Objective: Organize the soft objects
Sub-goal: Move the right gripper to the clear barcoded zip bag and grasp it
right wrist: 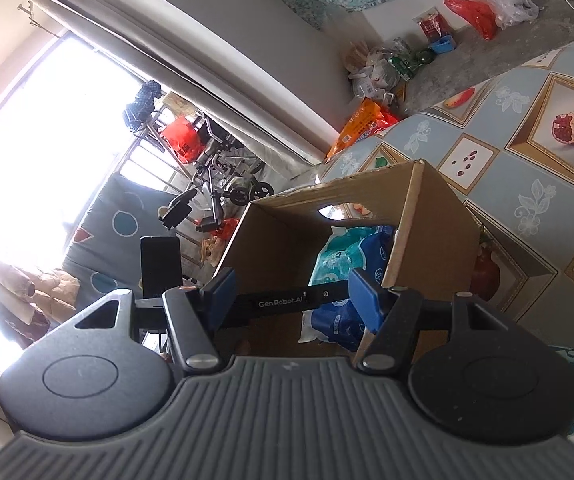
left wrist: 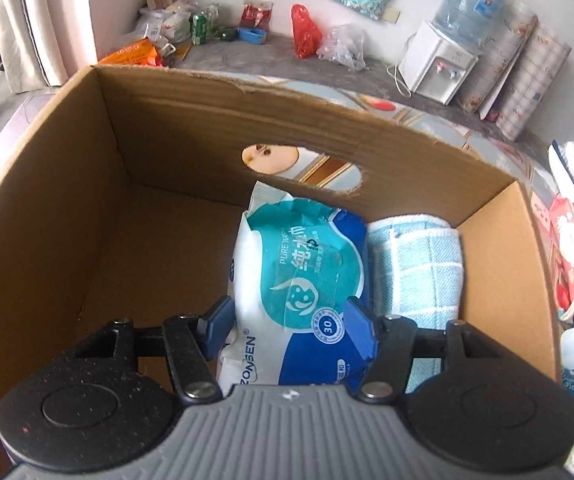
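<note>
Fruit-print tablecloth (right wrist: 535, 200) bears cardboard box (left wrist: 175, 128).

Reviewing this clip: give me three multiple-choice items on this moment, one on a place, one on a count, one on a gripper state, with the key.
1. Where does the folded blue towel lie?
A. Inside the cardboard box, right of the wet wipes pack
B. On the floor by the water dispenser
C. Draped over the box's rim

2. How many soft items are in the box?
A. None
B. Two
C. Five

3. What is the left gripper doing?
A. Closed on the towel
B. Outside the box, empty
C. Its fingers straddle the wipes pack

Key: 1 A, the towel sits against the pack on the box floor. 2 B, only pack and towel show. 3 C, one finger shows on each side of the pack.
</note>
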Motion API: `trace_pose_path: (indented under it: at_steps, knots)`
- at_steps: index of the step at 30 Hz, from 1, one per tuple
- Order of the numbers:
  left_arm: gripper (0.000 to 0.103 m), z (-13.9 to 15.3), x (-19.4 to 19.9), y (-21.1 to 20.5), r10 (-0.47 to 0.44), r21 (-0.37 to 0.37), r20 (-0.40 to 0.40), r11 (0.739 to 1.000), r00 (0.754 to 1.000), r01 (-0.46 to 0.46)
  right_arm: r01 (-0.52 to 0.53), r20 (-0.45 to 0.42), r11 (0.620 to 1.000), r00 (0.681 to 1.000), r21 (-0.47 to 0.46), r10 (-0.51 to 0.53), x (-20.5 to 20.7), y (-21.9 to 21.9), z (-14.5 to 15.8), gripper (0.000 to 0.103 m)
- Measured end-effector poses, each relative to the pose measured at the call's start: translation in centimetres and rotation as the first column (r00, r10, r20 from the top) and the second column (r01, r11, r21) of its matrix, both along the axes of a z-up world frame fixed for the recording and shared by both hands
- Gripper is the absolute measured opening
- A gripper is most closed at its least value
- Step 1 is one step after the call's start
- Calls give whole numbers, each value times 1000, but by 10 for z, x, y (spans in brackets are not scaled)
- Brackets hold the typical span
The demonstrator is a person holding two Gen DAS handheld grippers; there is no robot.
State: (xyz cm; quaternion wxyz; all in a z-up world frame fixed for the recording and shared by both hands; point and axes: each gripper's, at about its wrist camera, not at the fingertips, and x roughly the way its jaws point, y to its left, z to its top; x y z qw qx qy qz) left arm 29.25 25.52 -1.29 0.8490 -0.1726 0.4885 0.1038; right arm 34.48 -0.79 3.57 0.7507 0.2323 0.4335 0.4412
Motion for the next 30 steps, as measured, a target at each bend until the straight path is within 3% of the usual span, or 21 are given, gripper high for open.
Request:
trace_pose_path:
  at_steps: [3,14,18,22,25,30]
  knots:
    - [75,8,-11,0,27,-20,30,999,999,-27,18,29,1000,999,-5,-17,-3,-9,7,64]
    - [86,67,-60,-23,24,17,195,999,981,-28,84,115,996,990,-16,-82,-36,-54,33,66]
    - [87,93,-84,-35,23,-5,269,1000,963,-23,112,161,993,981,-22,-107,-56,-80,49,68]
    - [89,119,-108,-54,-33,16,343,999,939,30,170,224,984,962,-49,-155,-80,-121,65,71]
    - [99,132,-119,-74,-101,33,386,995,917,96,240,272,969,938,-63,-215,-97,-159,78,73]
    - [102,142,-120,-115,-239,35,400,969,885,246,378,326,922,884,-79,-335,-118,-226,93,78]
